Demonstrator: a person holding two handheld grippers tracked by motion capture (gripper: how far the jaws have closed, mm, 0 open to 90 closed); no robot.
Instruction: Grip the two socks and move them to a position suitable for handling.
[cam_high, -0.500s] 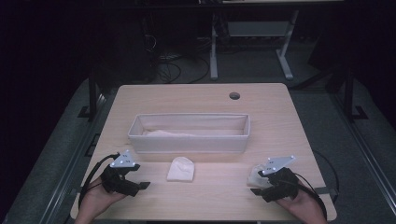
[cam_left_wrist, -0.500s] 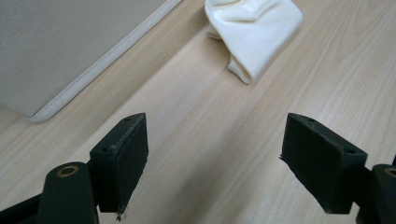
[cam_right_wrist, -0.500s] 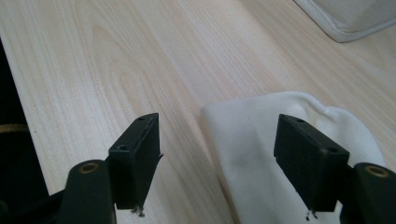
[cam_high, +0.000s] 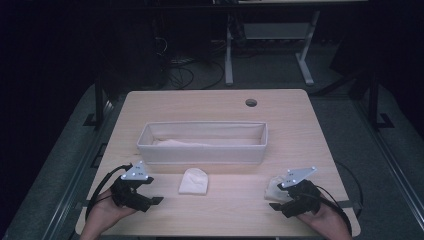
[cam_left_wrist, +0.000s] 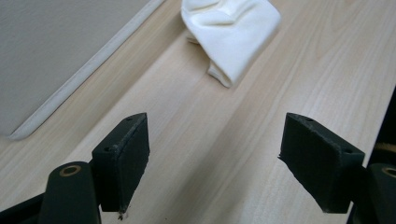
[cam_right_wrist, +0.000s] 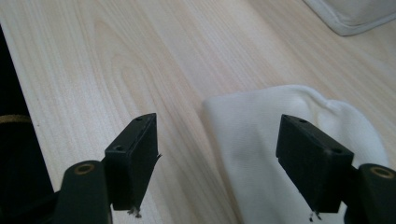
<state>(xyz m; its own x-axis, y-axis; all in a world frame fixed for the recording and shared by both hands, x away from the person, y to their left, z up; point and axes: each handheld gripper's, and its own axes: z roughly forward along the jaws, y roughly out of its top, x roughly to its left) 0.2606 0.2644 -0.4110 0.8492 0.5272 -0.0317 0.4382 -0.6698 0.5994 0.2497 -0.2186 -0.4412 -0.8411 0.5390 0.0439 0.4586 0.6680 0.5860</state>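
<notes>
On the wooden bench stands a long white fabric bin, and some pale cloth lies already inside it. Two folded white cloths are still outside. The middle cloth lies on the bench just in front of the bin. The right cloth lies near the right front corner, directly at the right tongs.

The left tongs are wide open and hold nothing; in the left gripper view their jaws frame only bare wood, and the middle cloth is ahead of them, apart from the pads. The right tongs are also wide open and hold nothing. In the right gripper view the right cloth lies under and between the jaws, mostly toward one of them, but the pads do not press it.

I judge that the work is to put the cloths into the bin, and that the step in hand is the approach to a grasp, with the right side nearer to it. The next move probably calls for lowering the right tongs so that both pads go around a thick fold, then closing firmly. The cloth is soft and flat, so a shallow pinch could take only one layer and let it unfold. The left tongs must travel forward to reach the middle cloth.
</notes>
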